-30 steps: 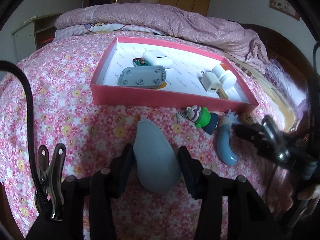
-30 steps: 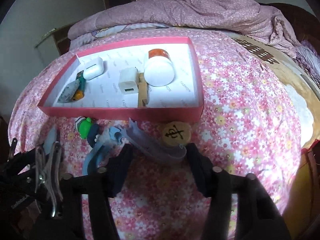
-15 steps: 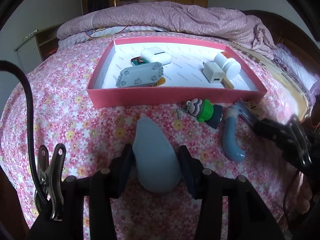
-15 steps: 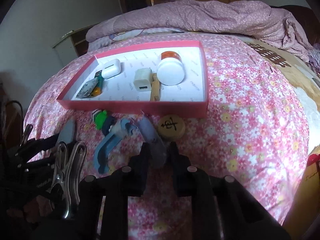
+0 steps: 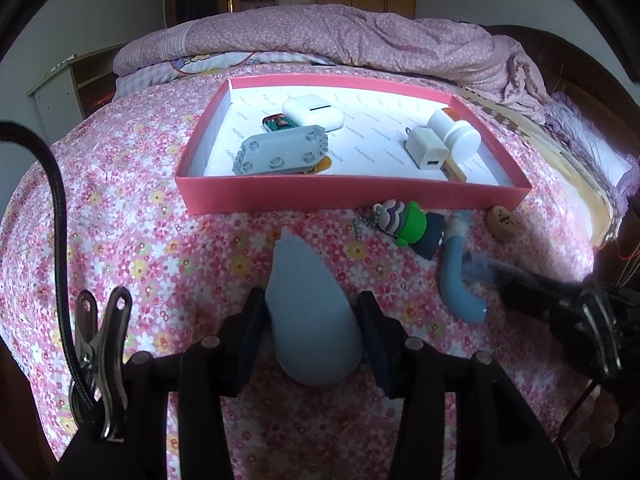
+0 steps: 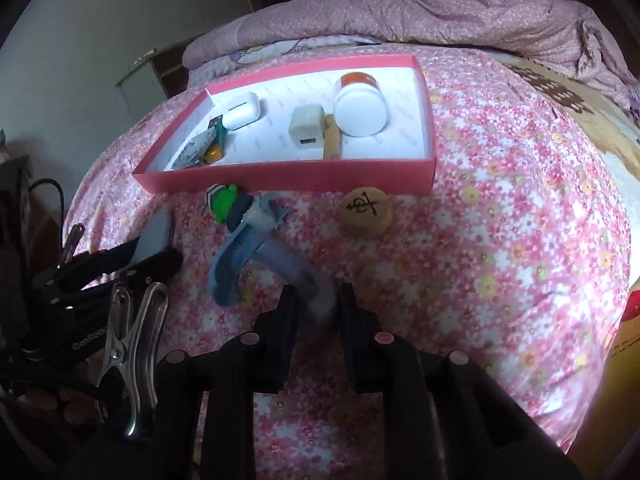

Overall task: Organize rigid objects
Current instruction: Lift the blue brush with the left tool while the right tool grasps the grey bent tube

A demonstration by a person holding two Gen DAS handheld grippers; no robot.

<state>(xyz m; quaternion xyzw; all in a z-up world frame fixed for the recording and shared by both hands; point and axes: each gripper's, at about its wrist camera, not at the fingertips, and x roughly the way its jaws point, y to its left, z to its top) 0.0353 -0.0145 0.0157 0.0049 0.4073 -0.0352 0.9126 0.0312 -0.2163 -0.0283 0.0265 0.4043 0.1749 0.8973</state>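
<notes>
Two handheld grippers work low over a bed [image 5: 120, 216] covered in a pink floral sheet. Left gripper [image 5: 312, 320]: its jaws are closed on a pale blue teardrop-shaped piece [image 5: 310, 312], gripped at its broad rounded end. The long axis of that piece runs straight away from the camera, with the narrow tip pointing toward the pink tray [image 5: 352, 196] ahead.

Right gripper [image 6: 318, 304]: its jaws are narrow and clamped on one end of a grey-blue curved strip [image 6: 296, 268]. The strip's long axis runs away from the camera and leans left, its far end toward the tray wall, where it meets a second, brighter blue curved piece [image 6: 230, 264] lying on the sheet. Motion blur hides whether the two are joined.

Just in front of the tray's near wall lie a green and navy cartoon keychain figure [image 5: 408, 226] and a round wooden chess disc [image 6: 364, 212] bearing a red carved character, too blurred to read.

Inside the tray sit a grey studded plate [image 5: 280, 154], a white earbud case [image 5: 314, 112], a white USB charger cube [image 5: 426, 152], a wooden stick [image 6: 331, 142] and a white-lidded jar [image 6: 360, 106]. The tray's white lining repeats the printed word "FASHION".
</notes>
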